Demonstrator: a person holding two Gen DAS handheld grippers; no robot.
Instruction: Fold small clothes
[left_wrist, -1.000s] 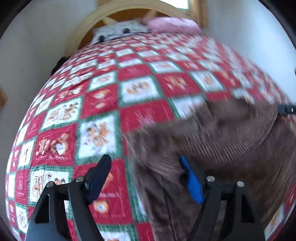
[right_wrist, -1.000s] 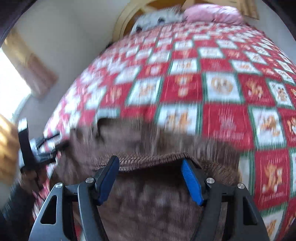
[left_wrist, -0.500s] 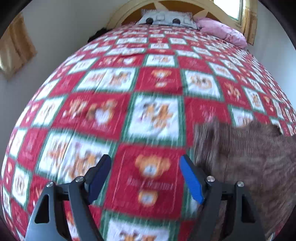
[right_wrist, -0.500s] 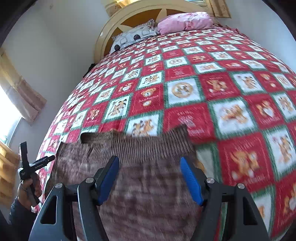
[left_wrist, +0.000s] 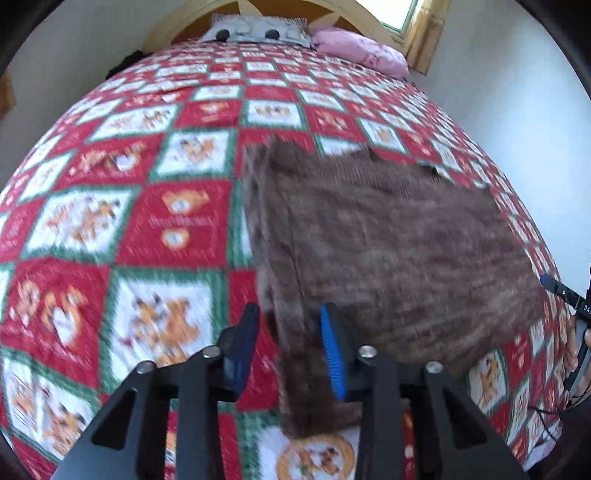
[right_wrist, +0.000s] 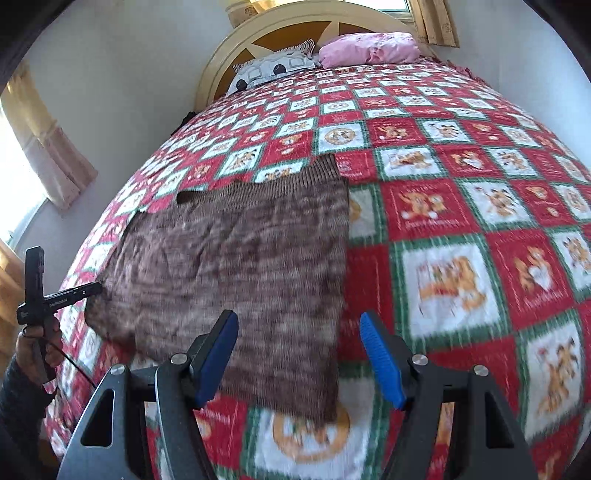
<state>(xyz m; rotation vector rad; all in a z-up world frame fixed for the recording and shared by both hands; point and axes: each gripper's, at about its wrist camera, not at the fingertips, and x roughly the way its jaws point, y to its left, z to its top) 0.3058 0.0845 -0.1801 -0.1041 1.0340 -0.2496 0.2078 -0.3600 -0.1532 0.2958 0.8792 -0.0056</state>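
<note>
A small brown knitted garment (left_wrist: 388, 240) lies flat on the bed, ribbed band at the far end; it also shows in the right wrist view (right_wrist: 240, 266). My left gripper (left_wrist: 290, 341) is half closed, its jaws either side of the garment's near left edge; I cannot tell whether the pads touch the cloth. My right gripper (right_wrist: 299, 354) is open and empty, hovering over the garment's near right corner. The left gripper also appears at the left edge of the right wrist view (right_wrist: 55, 295), and the right gripper at the right edge of the left wrist view (left_wrist: 569, 295).
The bed carries a red, white and green checked quilt (right_wrist: 480, 229) with bear prints. A grey pillow (right_wrist: 273, 68) and a pink pillow (right_wrist: 369, 48) lie at the headboard (right_wrist: 295, 26). A curtained window (right_wrist: 44, 147) is on the left wall.
My left gripper has swung right to the garment's left edge and narrowed around it. My right gripper has drawn back slightly, still open. The garment now lies flatter.
</note>
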